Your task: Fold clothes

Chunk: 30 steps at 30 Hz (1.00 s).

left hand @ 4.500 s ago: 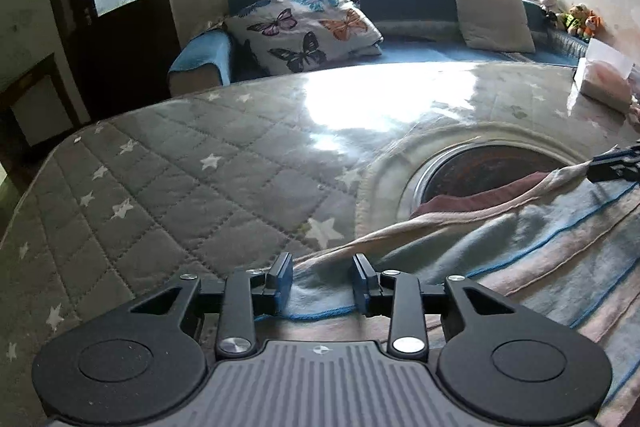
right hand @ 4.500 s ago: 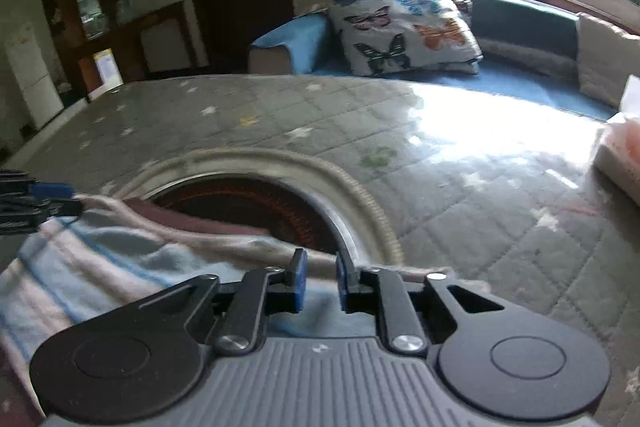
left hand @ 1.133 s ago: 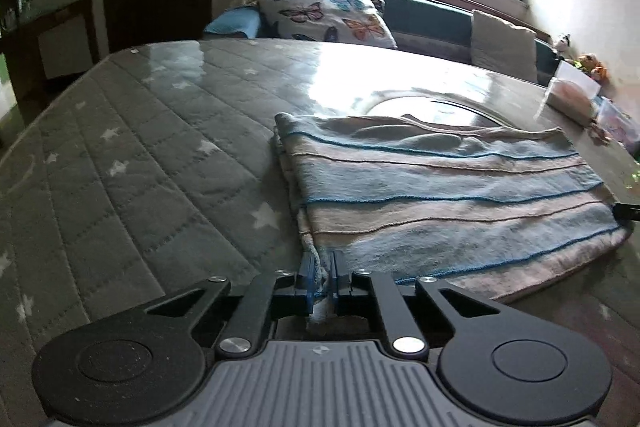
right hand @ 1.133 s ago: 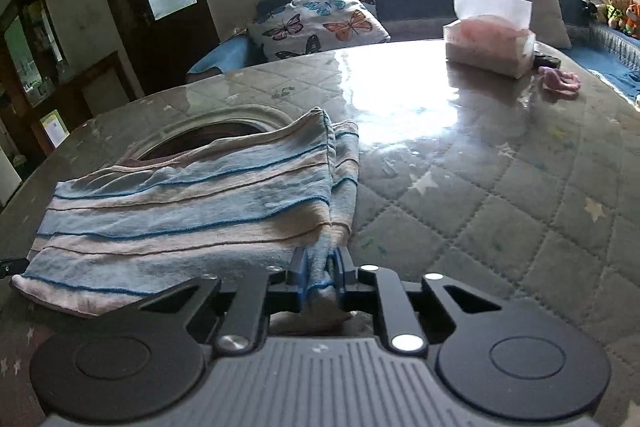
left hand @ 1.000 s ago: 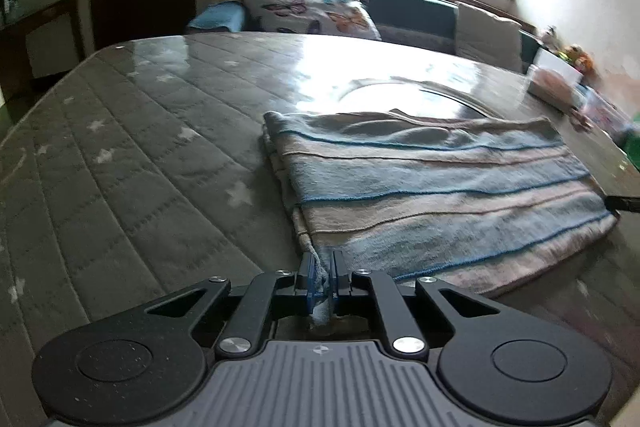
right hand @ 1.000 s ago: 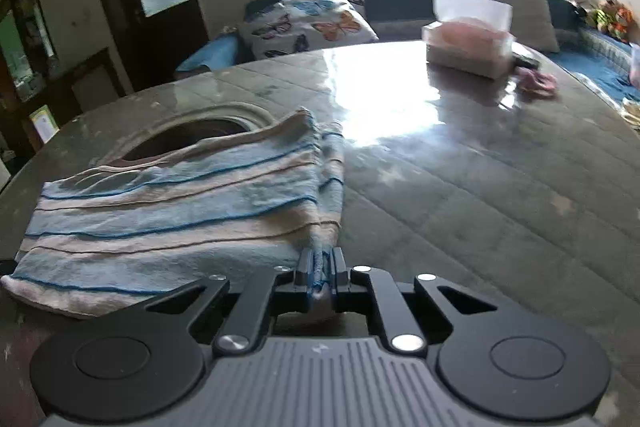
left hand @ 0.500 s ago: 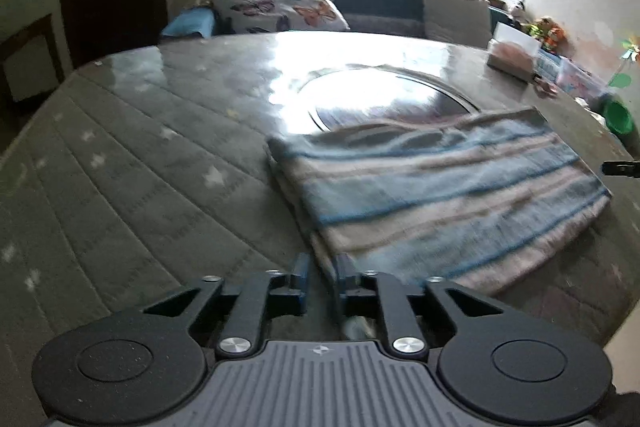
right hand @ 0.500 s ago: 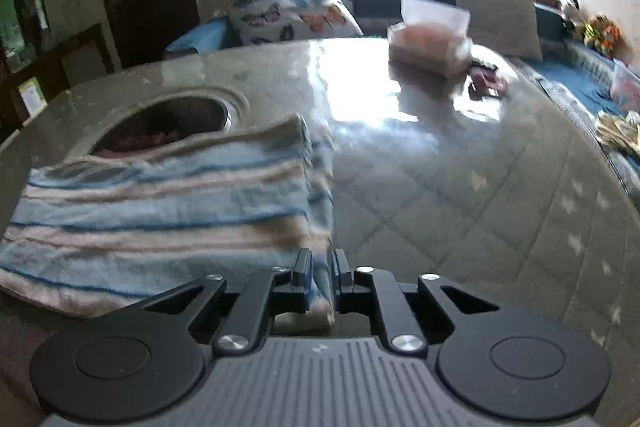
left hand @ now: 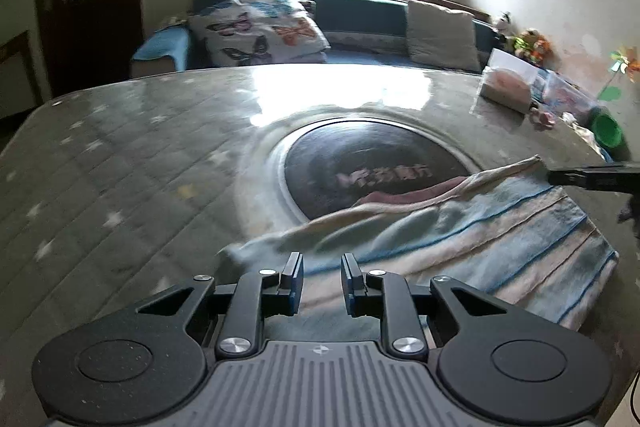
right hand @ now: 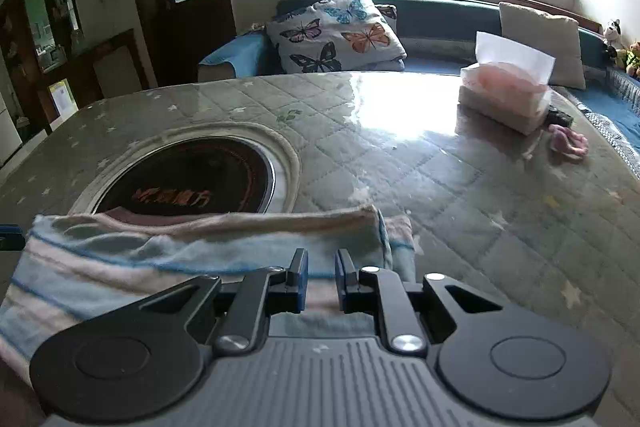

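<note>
A folded blue, white and pink striped garment (left hand: 500,247) lies on the quilted grey table (left hand: 120,167), its far edge over the dark round inset (left hand: 360,167). My left gripper (left hand: 322,277) is open and empty, just above the garment's left end. My right gripper (right hand: 320,273) is open and empty, just above the garment's (right hand: 160,255) right end. The right gripper's tip shows in the left wrist view (left hand: 592,177) at the garment's far right corner. A dark pink layer (right hand: 132,217) peeks out at the far edge.
A tissue box (right hand: 504,95) and a pink cloth item (right hand: 568,143) sit at the table's far right. A green cup (left hand: 608,131) stands near the right edge. A sofa with a butterfly pillow (right hand: 340,31) lies beyond the table.
Both grippers have opened and let go of the garment's near corners. Both have moved forward over the garment toward its far edge, and the cloth near the left gripper is rumpled.
</note>
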Motion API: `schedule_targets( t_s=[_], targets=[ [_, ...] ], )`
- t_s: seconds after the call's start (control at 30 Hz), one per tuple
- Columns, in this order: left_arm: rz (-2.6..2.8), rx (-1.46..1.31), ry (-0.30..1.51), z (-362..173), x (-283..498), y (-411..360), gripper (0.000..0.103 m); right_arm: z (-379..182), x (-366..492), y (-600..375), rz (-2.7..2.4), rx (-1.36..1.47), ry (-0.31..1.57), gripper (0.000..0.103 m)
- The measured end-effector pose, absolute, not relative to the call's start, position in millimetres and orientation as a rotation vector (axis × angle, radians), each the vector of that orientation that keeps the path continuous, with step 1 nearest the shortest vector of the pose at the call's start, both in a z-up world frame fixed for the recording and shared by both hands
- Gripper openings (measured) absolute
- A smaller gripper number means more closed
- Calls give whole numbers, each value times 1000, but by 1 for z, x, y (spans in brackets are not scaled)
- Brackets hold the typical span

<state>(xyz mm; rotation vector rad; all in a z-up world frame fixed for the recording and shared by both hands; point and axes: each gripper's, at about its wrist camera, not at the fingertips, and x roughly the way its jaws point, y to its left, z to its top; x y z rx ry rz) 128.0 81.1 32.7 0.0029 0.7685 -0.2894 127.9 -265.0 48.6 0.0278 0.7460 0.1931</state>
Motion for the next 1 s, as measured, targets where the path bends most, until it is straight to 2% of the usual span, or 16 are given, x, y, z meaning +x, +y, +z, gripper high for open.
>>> schedule_targets(
  t_s=[0.53,0.7,0.8,0.9,0.97,1.0],
  targets=[
    [-326,15,825,4,186,52,19,24,167,-280,138,73,765,16],
    [-291,-10,819,4,189,60,20,30,163,-268,144,32,751,29],
    [-262,-34,811,10,183,70,20,38,157,-249,192,1,734,32],
    [-229,-61,797,18,173,85,29,38,152,-225,258,-23,736,41],
    [-197,-73,788,22,164,96,44,35,150,-208,293,-45,742,44],
    [-181,-81,786,24,158,101,47,33,148,-200,310,-56,745,47]
  ],
)
